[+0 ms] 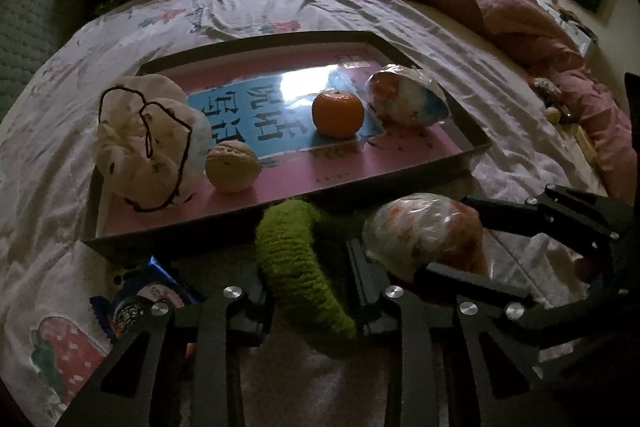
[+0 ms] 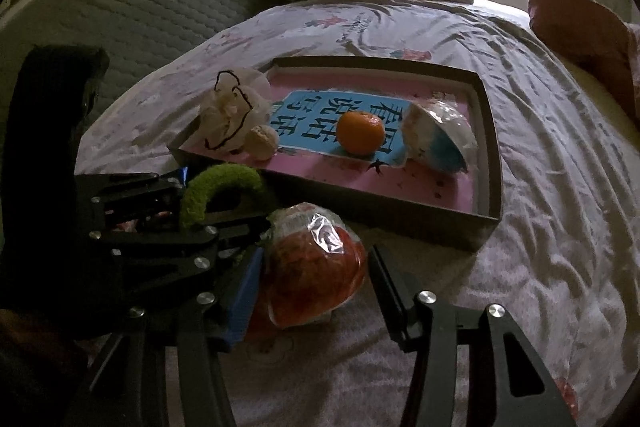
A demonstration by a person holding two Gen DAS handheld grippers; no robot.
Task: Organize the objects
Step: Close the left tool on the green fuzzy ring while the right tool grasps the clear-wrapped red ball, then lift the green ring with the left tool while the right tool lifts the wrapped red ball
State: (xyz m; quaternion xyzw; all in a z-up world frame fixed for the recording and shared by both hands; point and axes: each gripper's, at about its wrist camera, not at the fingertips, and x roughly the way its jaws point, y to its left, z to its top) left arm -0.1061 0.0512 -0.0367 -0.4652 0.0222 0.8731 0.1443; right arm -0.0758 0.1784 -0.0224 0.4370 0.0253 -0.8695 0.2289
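On the bed [image 1: 280,7], a shallow box [image 1: 472,143] holds a drawstring bag [image 1: 148,135], a walnut [image 1: 233,167], a tangerine [image 1: 338,114] and a wrapped blue-and-white ball [image 1: 406,101]. Just in front of the box, the left gripper [image 1: 308,291] has its fingers narrowed around a green fuzzy hairband [image 1: 304,259], which stands between them; whether the pads press it, I cannot tell. Beside it, the right gripper [image 2: 316,267] straddles a wrapped orange ball [image 2: 312,267] lying on the bed; its left finger touches the wrapper, while its right finger stands clear. A blue snack packet [image 1: 144,295] lies nearby.
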